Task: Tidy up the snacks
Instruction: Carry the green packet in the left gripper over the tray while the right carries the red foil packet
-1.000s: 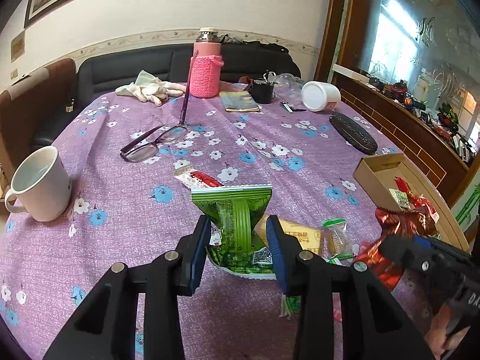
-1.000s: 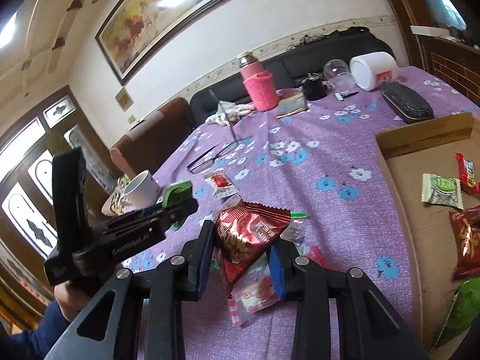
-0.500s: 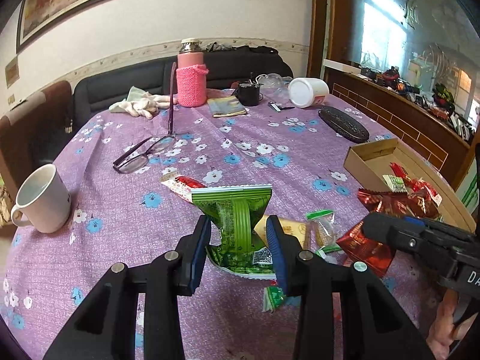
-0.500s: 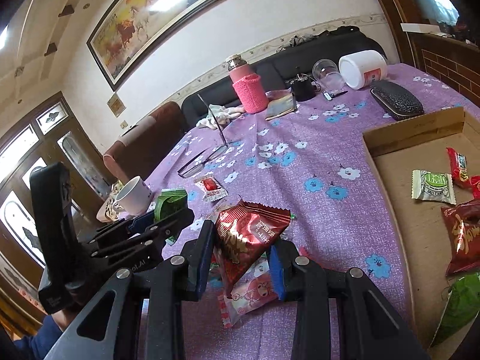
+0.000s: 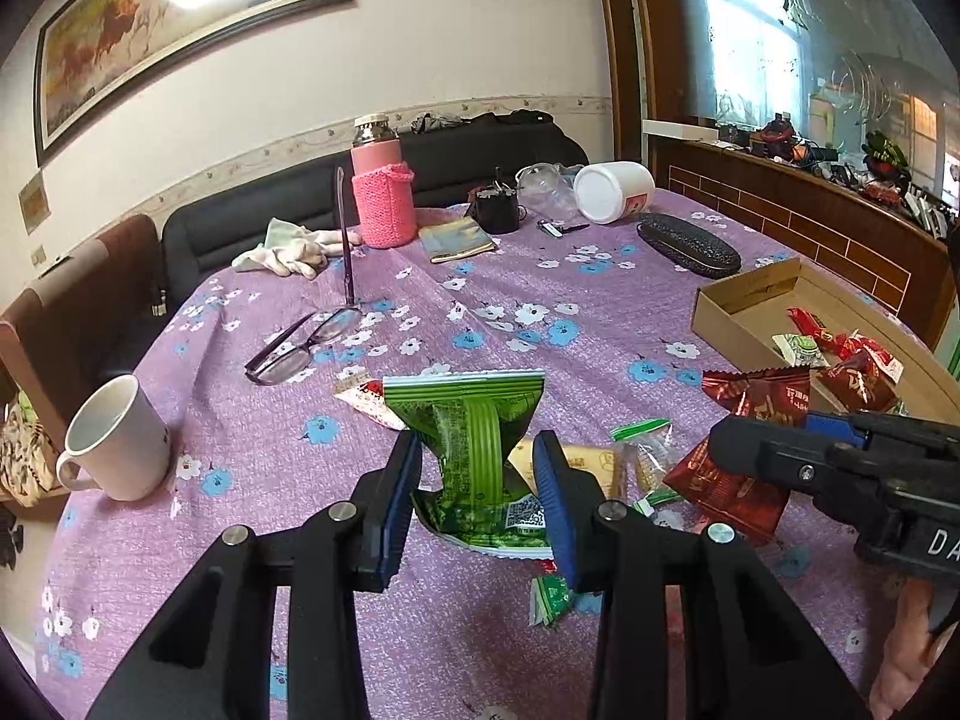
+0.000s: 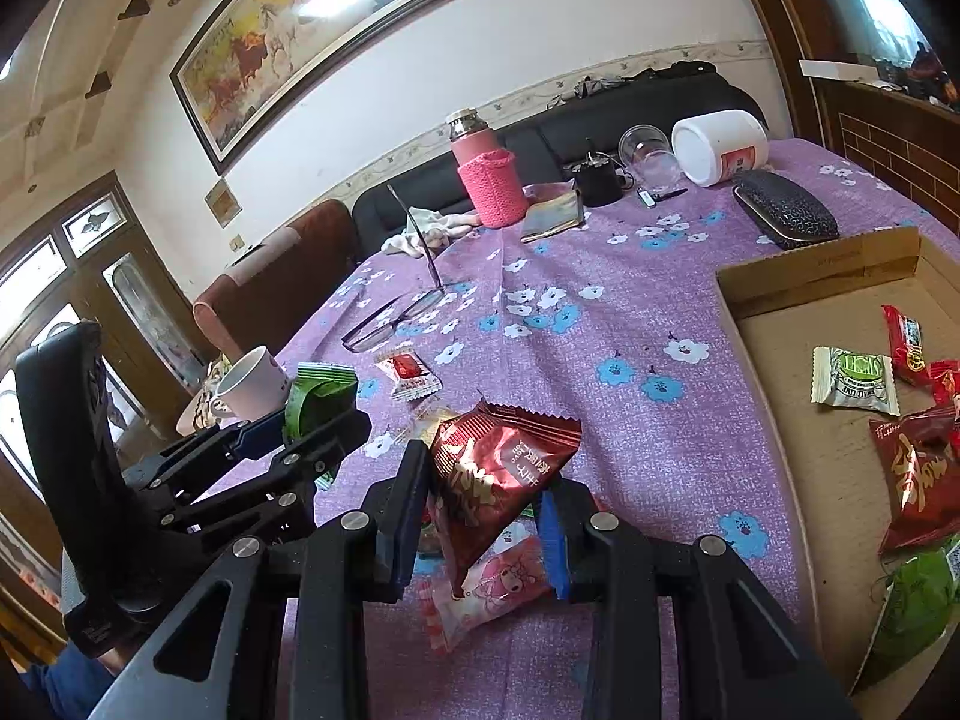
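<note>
Gripping one green snack packet point(image 5: 474, 438) in left gripper point(image 5: 477, 495) fingers, one red packet point(image 6: 498, 474) clamped in right gripper point(image 6: 483, 516) (both lifted), one cardboard box point(image 6: 774, 372).

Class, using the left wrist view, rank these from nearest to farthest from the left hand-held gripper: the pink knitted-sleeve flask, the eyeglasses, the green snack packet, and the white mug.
1. Green snack packet, held between the jaws of the left hand-held gripper.
2. White mug, on the left of the table.
3. Eyeglasses, mid-table, left of centre.
4. Pink knitted-sleeve flask, at the far edge by the sofa.
</note>
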